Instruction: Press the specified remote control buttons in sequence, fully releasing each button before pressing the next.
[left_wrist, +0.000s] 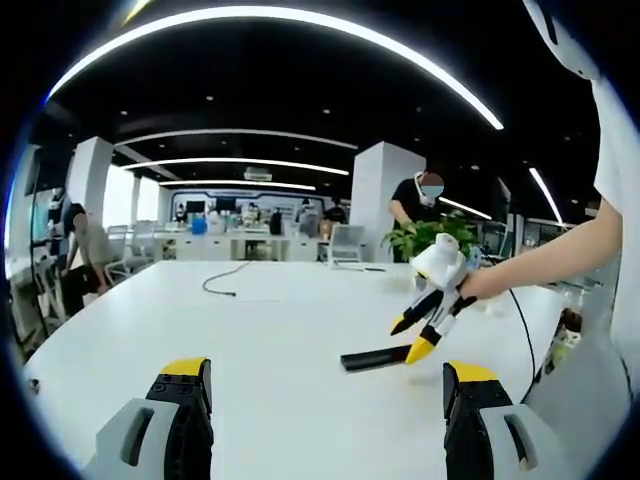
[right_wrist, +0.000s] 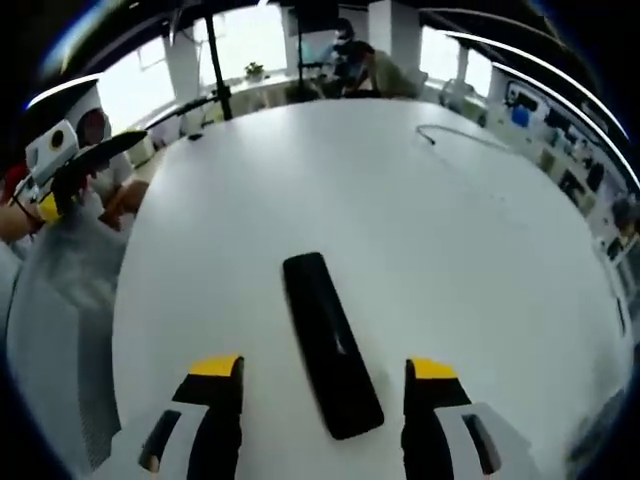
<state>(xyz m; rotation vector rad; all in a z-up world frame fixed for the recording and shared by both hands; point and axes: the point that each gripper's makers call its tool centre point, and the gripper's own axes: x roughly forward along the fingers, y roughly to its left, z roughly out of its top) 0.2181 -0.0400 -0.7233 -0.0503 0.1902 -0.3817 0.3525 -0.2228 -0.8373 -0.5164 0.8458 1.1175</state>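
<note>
One remote control (right_wrist: 332, 342), a slim black bar with rounded ends, lies flat on the white tabletop (right_wrist: 450, 220). Its buttons are too dark to distinguish, and no brand or lettering can be read on it. In the right gripper view it lies between the two yellow-tipped jaws of your right hand-held gripper (right_wrist: 325, 375), which are spread wide and touch nothing. In the left gripper view the remote control (left_wrist: 376, 357) lies just below the right hand-held gripper (left_wrist: 412, 337). Your left hand-held gripper (left_wrist: 327, 385) is likewise released, jaws well apart over bare tabletop (left_wrist: 250, 340). One thin dark cable (left_wrist: 225, 279) lies farther back; one potted plant (left_wrist: 432, 236) stands near the far edge.
</note>
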